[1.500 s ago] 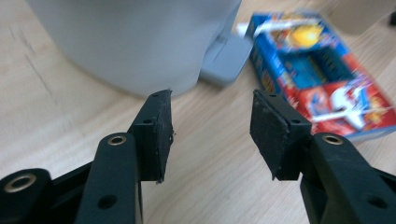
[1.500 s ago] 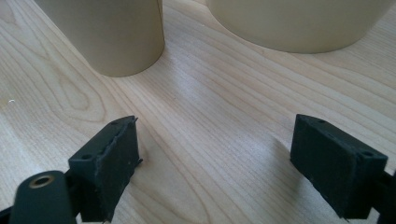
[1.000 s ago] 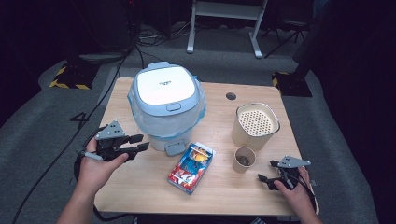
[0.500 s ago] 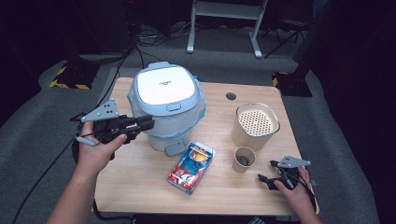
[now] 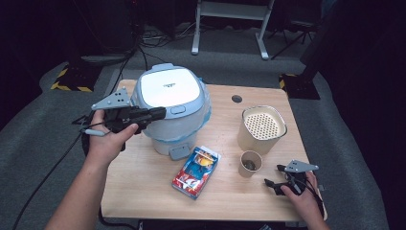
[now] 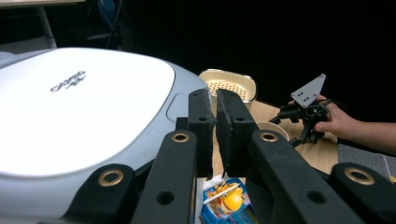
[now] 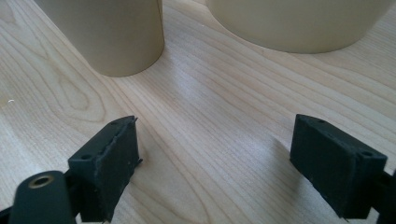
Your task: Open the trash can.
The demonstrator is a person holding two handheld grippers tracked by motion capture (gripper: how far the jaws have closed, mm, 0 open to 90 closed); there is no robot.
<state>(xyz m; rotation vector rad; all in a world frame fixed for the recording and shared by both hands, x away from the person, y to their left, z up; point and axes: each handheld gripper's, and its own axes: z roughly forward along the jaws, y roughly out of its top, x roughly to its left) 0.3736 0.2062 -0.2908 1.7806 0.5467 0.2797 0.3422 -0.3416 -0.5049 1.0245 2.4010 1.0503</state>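
A white and pale blue rice cooker (image 5: 170, 105) stands at the table's back left, its lid (image 6: 84, 107) down. My left gripper (image 5: 160, 113) hovers at the cooker's left front edge, level with the lid, its jaws shut with nothing between them (image 6: 215, 121). Low over the wood near the front right corner, my right gripper (image 5: 270, 184) is held with its jaws wide open and empty (image 7: 215, 163). Just ahead of it stand a small beige cup (image 7: 107, 32) and a larger beige pot (image 7: 299, 23).
The beige pot (image 5: 263, 127) holds a perforated insert, and the small cup (image 5: 250, 163) stands in front of it. A red and blue snack packet (image 5: 195, 171) lies flat before the cooker. The wooden table (image 5: 143, 191) has bare room at the front left. Cables trail off the left edge.
My left gripper has risen from the table's left side and moved right to the cooker's lid edge. The right gripper has stayed where it was.
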